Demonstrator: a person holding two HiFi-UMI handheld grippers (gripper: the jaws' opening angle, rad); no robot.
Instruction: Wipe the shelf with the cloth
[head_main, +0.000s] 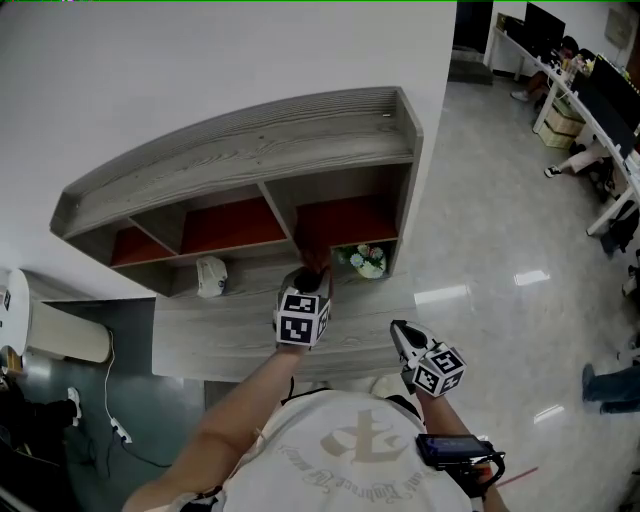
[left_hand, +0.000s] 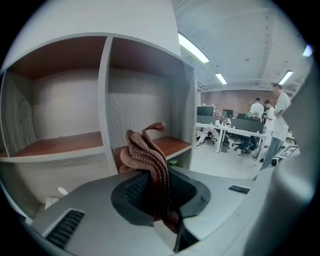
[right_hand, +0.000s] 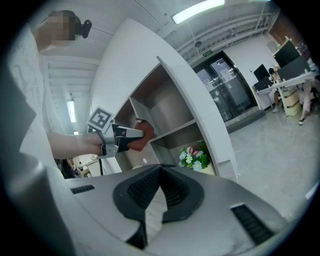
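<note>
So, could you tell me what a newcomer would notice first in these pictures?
The reddish-brown cloth stands out, bunched in the shut left gripper and held before the right-hand compartments of the grey shelf. Flowers sit in the lower right compartment, and the right gripper hangs apart from the shelf, shut and empty.

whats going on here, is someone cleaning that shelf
A person stands at a grey wooden shelf with a hand-held gripper in each hand. The left hand-held gripper is shut on a bunched reddish-brown cloth and holds it up at the front of the upper right compartment, by its red board; whether the cloth touches the board is unclear. The right hand-held gripper is shut on nothing and held low near the person's body. Flowers sit in the compartment below.
</note>
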